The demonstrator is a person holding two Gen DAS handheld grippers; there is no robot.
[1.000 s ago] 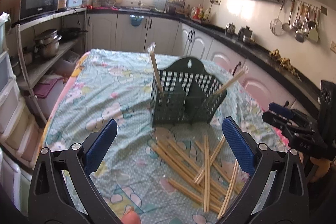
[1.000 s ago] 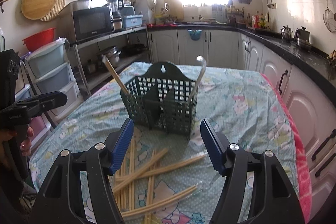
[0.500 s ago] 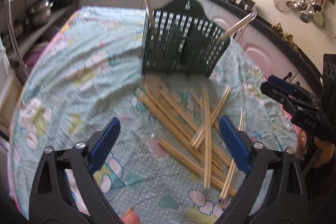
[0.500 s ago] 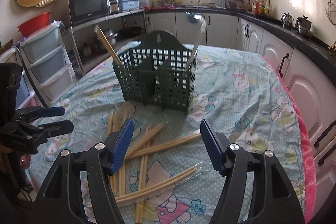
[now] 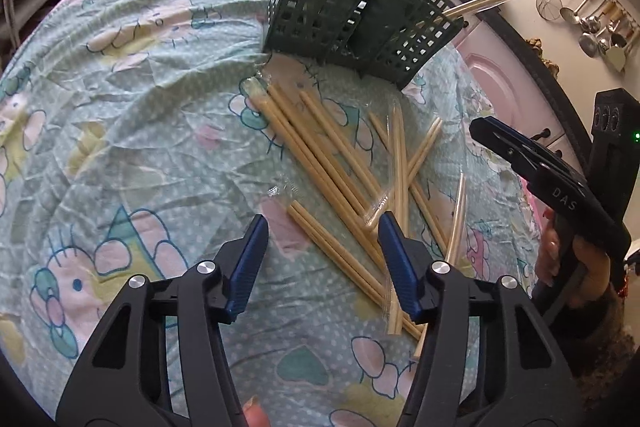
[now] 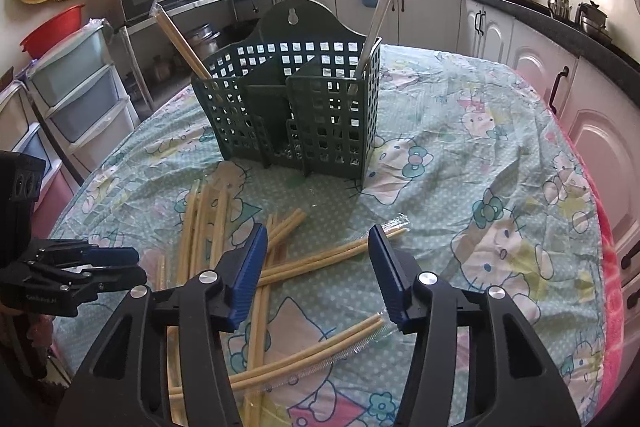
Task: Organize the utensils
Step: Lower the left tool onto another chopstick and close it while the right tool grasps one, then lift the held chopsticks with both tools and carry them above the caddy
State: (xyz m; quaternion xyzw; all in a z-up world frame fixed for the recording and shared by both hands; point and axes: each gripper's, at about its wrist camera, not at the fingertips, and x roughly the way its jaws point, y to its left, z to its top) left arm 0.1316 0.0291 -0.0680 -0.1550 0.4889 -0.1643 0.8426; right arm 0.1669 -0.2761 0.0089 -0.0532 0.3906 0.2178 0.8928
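Little of the sorting is done: only 2 wrapped chopstick pairs stand in the green basket (image 6: 296, 107), 1 leaning out at its left end (image 6: 180, 43) and 1 at its right (image 6: 378, 23). The rest, roughly 10 pairs (image 5: 340, 179), lie scattered on the cloth-covered bench (image 5: 120, 99) between the basket and both tools. The left hand-held gripper (image 5: 320, 259) is closing over 1 pair (image 5: 332, 251) just ahead of its tips, not yet pinching. The right hand-held gripper (image 6: 316, 267) is also closing, above a crossing pair (image 6: 320, 259), holding nothing.
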